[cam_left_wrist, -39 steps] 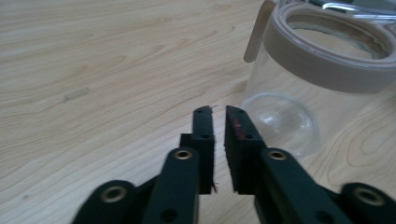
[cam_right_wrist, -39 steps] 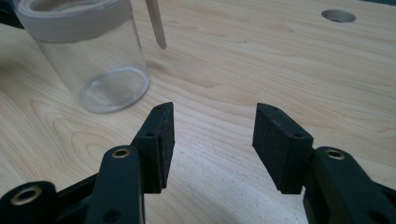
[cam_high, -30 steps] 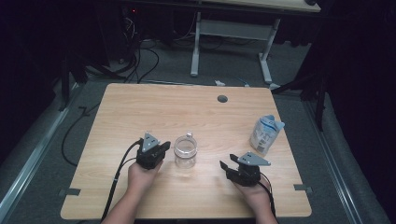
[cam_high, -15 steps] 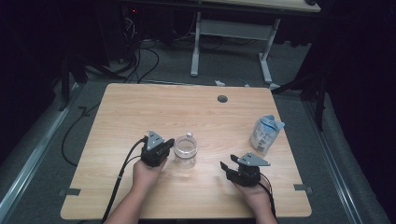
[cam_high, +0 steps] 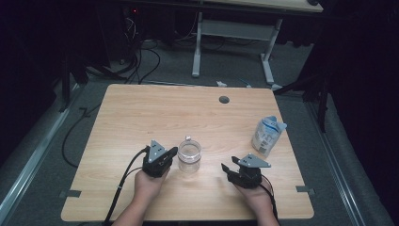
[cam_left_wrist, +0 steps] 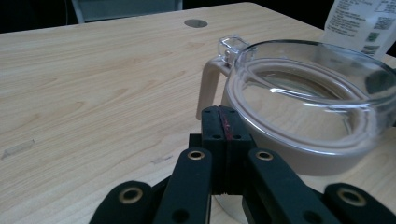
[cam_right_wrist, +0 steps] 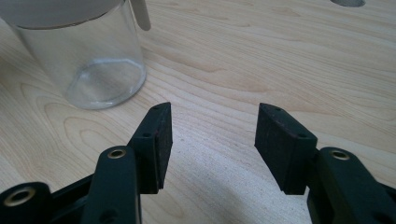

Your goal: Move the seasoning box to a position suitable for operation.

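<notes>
Near the surface's 6 o'clock edge: clear lidded jar (cam_high: 189,156) upright, lid on, nothing lifted. Left tool (cam_high: 170,153) at its 9 o'clock, jaws pressed together, empty. Right tool (cam_high: 227,167) at 4 o'clock, wide. Grasp and opening left, I'd judge.

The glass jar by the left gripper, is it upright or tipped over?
Upright: the glass jar stands on its base on the table, lid facing up.

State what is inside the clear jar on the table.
The jar looks empty: its clear lid and glass wall show only the table beneath. Nothing hides the inside.
</notes>
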`<state>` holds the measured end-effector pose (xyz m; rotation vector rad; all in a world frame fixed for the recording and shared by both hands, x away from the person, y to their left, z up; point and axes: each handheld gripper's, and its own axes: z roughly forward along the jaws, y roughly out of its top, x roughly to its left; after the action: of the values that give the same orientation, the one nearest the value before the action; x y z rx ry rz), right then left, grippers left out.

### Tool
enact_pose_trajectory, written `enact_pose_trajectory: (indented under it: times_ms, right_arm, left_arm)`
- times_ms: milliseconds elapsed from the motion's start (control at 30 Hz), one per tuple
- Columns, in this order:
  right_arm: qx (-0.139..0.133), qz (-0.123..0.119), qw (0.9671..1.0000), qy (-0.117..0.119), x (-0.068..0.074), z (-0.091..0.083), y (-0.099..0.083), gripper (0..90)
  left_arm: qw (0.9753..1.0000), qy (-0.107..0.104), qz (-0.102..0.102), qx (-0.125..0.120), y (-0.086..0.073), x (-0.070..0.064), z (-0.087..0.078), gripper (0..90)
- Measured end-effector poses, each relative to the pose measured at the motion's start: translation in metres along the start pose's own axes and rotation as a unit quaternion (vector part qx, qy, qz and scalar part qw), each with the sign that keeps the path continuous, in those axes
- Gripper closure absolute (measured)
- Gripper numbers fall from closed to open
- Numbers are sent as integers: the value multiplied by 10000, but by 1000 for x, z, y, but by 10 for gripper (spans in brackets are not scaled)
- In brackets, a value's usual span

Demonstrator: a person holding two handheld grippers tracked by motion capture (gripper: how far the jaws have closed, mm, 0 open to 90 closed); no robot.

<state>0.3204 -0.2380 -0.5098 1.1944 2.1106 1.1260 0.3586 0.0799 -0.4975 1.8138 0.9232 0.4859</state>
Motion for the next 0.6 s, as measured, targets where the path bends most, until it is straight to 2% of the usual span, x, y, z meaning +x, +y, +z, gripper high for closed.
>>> enact_pose_trajectory:
  times_ms: [333, 500, 600]
  right_arm:
    - [14, -10, 10000, 37, 2, 1, 0, 477]
    - [18, -18, 10000, 58, 3, 1, 0, 482]
    - [-5, -27, 10000, 88, 3, 1, 0, 484]
  left_arm:
    - [9998, -184, 85, 5, -5, -21, -10, 900]
    - [9993, -363, 86, -29, -6, -32, -12, 900]
    - [9991, -375, 219, -27, -6, -35, -16, 876]
